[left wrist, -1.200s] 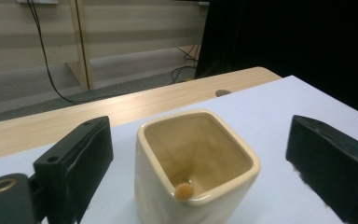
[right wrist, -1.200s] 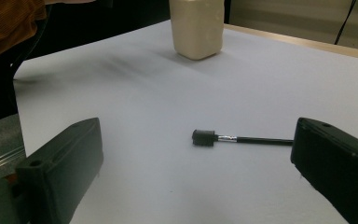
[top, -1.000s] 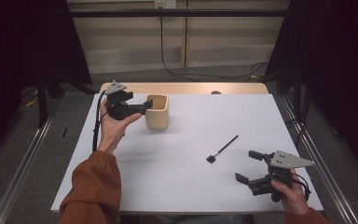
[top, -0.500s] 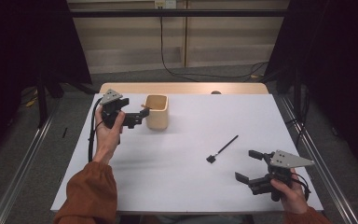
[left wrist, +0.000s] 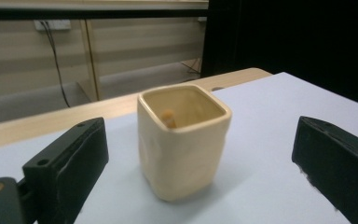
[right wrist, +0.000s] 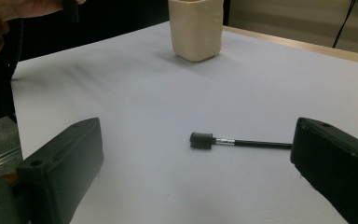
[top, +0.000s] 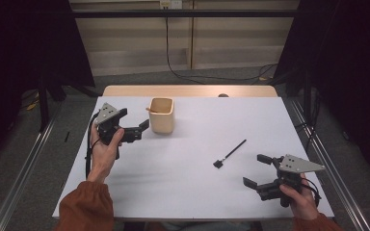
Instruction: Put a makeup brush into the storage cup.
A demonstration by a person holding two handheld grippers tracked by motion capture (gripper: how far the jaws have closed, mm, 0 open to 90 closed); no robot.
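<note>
My left hand-held gripper (top: 142,129) gapes wide and empty just beside the cream cup (top: 162,115). My right hand-held gripper (top: 257,171), equally spread and empty, sits near the black brush (top: 230,153), well apart from that cup.

Wide bare white table (top: 183,168) between both grippers, free to cross. Only obstacles: cream cup (top: 162,115) at back left, just off the open left gripper (top: 142,129), and a thin black brush (top: 229,154) lying flat ahead of the open right gripper (top: 256,169). Right and back-right table open.
</note>
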